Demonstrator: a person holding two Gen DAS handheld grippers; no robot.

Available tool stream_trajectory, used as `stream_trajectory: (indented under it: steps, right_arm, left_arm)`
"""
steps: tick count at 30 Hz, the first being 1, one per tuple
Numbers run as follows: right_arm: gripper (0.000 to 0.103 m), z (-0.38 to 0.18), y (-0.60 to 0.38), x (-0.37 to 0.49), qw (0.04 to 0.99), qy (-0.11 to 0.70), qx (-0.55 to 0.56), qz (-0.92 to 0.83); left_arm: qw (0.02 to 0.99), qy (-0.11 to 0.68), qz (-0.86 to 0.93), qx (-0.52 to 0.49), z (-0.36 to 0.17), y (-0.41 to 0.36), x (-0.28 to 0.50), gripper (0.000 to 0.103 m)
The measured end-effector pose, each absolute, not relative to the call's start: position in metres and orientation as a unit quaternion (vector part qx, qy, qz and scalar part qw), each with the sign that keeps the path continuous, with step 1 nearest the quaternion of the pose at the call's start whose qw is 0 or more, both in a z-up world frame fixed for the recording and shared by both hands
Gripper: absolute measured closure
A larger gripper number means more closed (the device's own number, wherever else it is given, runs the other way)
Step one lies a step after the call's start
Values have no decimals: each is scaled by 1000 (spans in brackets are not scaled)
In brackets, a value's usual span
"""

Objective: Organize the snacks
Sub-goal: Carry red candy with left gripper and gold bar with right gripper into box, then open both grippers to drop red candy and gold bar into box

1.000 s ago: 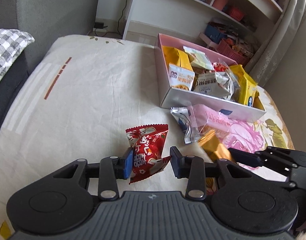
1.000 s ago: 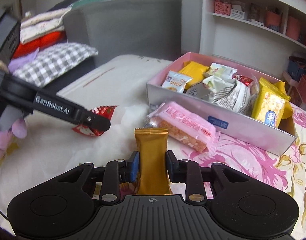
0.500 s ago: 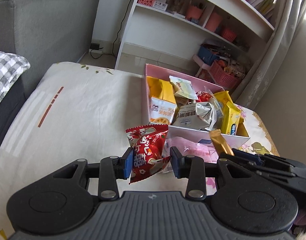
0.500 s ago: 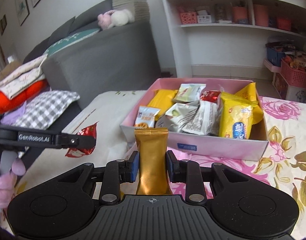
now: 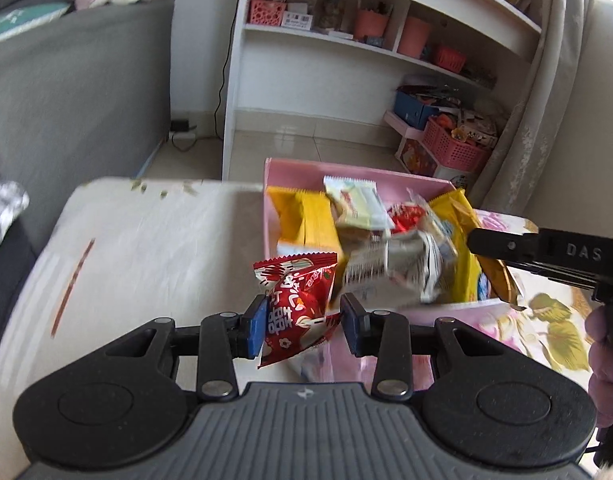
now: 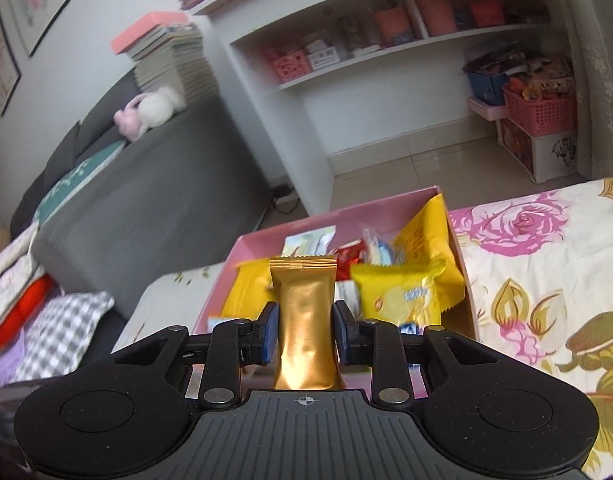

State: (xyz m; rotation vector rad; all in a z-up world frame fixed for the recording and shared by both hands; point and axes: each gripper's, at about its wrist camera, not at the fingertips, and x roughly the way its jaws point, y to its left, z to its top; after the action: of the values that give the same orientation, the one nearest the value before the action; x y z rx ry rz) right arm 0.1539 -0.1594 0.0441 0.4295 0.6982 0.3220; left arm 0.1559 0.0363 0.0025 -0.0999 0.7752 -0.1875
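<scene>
left gripper: clamped on a red snack packet, blue pads pressing both of its sides; packet held in the air just in front of the pink box
right gripper: narrowed tight on a gold snack packet, held upright with its crimped top edge up, over the near end of the box
right gripper from the left wrist view: black fingers reach in from the right, the gold packet hanging below them at the box's right wall
pink box: on a surface covered with a floral cloth, crowded with yellow, white, silver and red packets
yellow biscuit pack: lying in the box, right of the gold packet
background: white shelf, grey sofa
</scene>
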Motion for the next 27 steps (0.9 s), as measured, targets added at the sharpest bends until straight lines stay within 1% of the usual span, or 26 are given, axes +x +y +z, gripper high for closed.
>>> stream_trajectory:
  steps: [6,12,19,27]
  right_arm:
    - [76,37,-166,182,904,321,241,149]
    - [76,28,-176,197,903,309,260,148]
    - [76,23,-182,207,906,304,257,144]
    - [75,18,-188,210,905,305,262,139]
  left_arm:
    - [924,367,-96,-48,6,14,191,67]
    - [924,367,-99,-33,-3,-7,215,67]
    - [921,377,-93,-27,-19,-11,227,67]
    - [926,364,-97,-27,-18,-16,226,67]
